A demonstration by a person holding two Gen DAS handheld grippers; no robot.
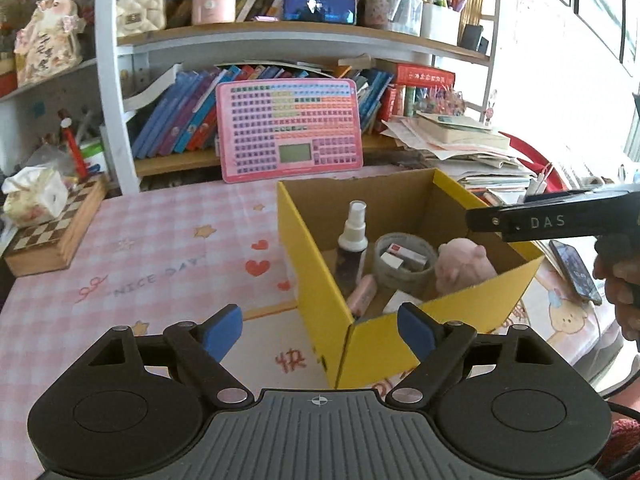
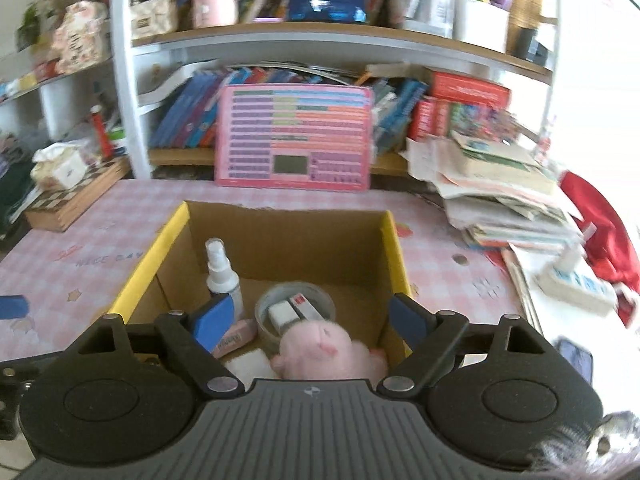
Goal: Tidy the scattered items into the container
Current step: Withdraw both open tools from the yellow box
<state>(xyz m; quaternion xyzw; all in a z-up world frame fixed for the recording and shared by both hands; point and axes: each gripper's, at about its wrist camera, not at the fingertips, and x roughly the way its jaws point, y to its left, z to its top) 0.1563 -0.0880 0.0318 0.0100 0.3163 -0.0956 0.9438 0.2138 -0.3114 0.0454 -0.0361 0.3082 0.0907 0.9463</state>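
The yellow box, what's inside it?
Inside the yellow box: a spray bottle, a tape roll with small packets in its middle, a pink plush pig and a pink tube. Whatever is under the pig is hidden.

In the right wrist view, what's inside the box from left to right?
Spray bottle → tape roll holding small boxes → bare cardboard floor by the right wall of the box. The pink plush pig overlaps the roll, so I skip it.
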